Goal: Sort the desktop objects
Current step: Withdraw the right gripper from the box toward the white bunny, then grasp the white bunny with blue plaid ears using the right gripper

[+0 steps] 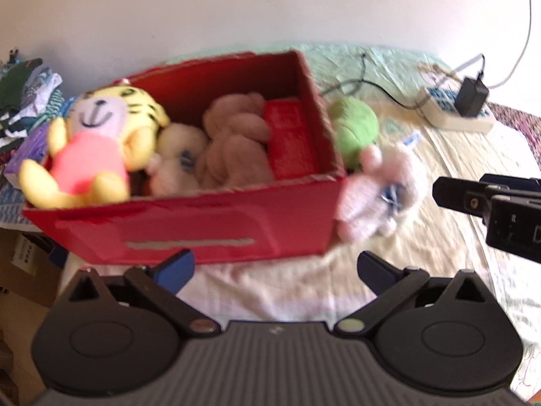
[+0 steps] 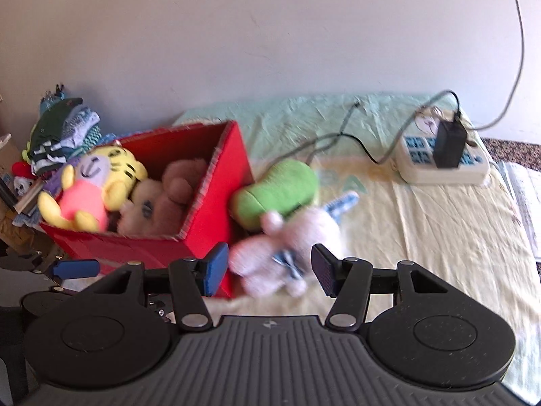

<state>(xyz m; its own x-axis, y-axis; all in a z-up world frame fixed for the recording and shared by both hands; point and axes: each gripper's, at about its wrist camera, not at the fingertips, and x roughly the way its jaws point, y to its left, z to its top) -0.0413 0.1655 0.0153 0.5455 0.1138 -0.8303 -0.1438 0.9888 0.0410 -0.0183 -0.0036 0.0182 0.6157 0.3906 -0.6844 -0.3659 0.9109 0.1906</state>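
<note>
Clothes (image 2: 64, 132) lie heaped by the wall at the far left edge of the bed (image 2: 439, 230), the cloth-covered surface that carries everything. Just right of them stands the red box (image 1: 203, 230), open-topped, holding a yellow tiger plush (image 1: 101, 142) that leans over its left end, a small white plush (image 1: 175, 162), a brown plush (image 1: 236, 142) and a red block (image 1: 290, 138) against the right wall. Outside the box, touching its right wall, lies a green plush (image 2: 277, 193), and in front of that, nearer the front edge, a pink-white bunny plush (image 2: 287, 253) with a blue bow. Farther right, by the back edge, a white power strip (image 2: 443, 159) carries a black adapter (image 2: 449, 142), with cables trailing toward the box. The left gripper (image 1: 275, 270) hovers before the box's front wall, its blue-tipped jaws wide apart and empty. The right gripper (image 2: 268, 269) has its jaws apart on either side of the bunny; blur hides whether they touch it.
</note>
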